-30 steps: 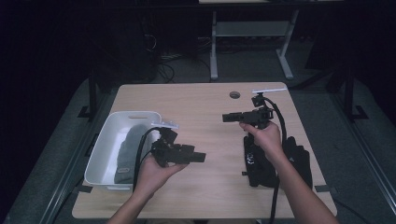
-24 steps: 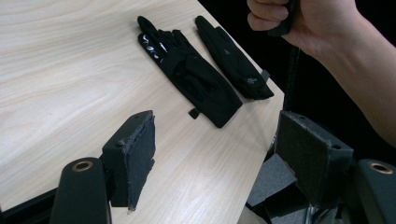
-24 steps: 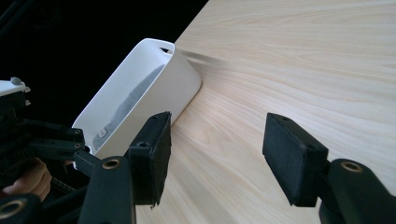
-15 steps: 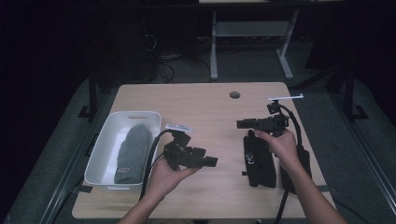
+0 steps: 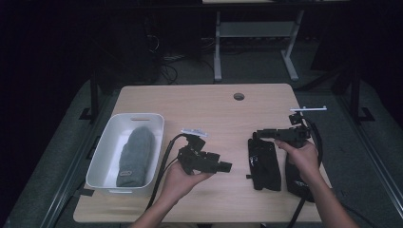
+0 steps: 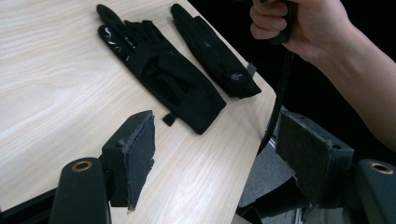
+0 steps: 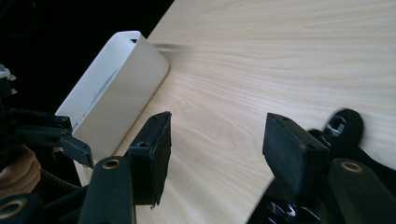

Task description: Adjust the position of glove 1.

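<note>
The worktop (image 5: 209, 109) carries everything. A white bin (image 5: 107, 156) sits just beside the left hand-held gripper (image 5: 223, 166), on the side away from the right one, with a grey hat (image 5: 135, 156) lying in it. Two black gloves lie side by side: the first glove (image 5: 264, 164) is between the two hand-held grippers, directly below the right hand-held gripper (image 5: 256, 134), and the second glove (image 5: 297, 183) lies beneath the hand holding that tool. Both hand-held grippers hover with jaws wide apart and nothing between the pads; the left one points toward the gloves.
</note>
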Demonstrator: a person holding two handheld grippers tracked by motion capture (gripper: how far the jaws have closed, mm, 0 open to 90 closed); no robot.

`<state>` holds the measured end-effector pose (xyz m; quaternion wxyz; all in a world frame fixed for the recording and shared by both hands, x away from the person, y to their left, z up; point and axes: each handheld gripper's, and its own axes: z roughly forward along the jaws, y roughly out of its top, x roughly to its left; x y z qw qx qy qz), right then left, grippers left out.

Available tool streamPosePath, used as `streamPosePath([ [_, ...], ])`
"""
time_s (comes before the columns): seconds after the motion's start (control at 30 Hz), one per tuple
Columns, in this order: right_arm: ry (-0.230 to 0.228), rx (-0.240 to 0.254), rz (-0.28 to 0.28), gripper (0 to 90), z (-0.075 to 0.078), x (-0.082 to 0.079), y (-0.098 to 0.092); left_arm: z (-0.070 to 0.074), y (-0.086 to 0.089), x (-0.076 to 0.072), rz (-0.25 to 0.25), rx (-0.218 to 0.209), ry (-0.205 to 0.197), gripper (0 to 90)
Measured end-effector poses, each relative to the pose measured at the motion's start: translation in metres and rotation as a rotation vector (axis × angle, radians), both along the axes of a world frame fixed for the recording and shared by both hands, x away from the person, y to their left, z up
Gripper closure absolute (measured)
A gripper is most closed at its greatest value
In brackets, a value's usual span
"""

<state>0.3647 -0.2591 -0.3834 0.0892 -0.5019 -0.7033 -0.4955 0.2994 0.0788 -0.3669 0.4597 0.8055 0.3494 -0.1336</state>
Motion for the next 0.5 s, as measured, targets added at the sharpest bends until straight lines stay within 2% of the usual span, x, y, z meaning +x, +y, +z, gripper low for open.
streamPosePath([
  [0.5,0.021,-0.004,-0.062,40.6,-0.020,-0.016,-0.039,-0.016,-0.019,0.007,-0.026,-0.002,0.025,28.2],
])
